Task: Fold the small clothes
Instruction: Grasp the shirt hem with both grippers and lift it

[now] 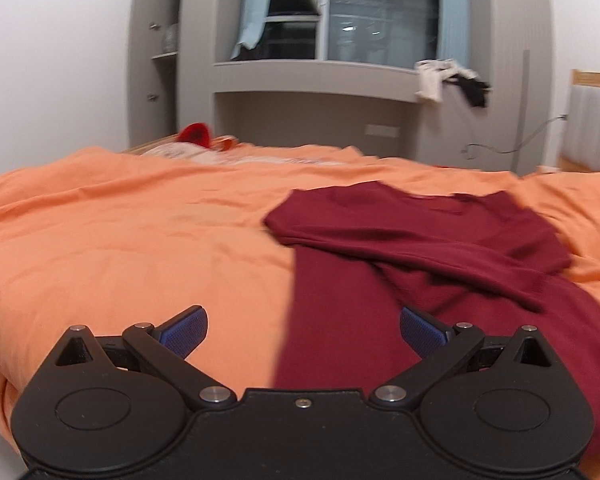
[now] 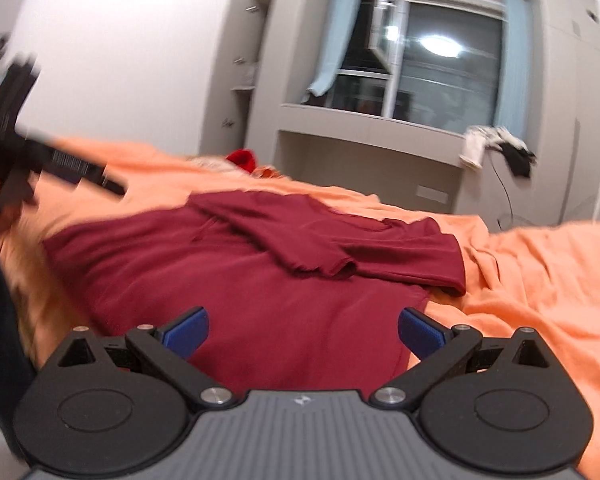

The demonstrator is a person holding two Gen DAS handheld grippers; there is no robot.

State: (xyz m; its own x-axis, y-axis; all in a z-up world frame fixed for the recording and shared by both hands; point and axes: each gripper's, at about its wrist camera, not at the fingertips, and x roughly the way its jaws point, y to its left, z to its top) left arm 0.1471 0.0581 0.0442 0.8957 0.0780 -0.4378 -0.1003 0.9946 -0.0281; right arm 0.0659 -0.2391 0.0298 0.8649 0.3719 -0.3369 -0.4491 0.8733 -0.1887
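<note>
Two tools, both spread wide and empty | left tool [image 1: 303, 332]: over the garment's left edge, above orange bed cover [image 1: 120, 240] | dark red shirt [image 2: 240, 280]: lying on the bed, sleeves folded across its upper part | right tool [image 2: 303, 332]: over the shirt's lower right part, blurred view.

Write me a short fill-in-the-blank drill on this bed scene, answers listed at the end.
1. The shirt lying on the bed is dark ____.
2. The blanket under it is ____.
3. Both the left tool and the right tool have their jaws ____.
4. The pads on each tool are ____.

Missing words: red; orange; open; blue
</note>
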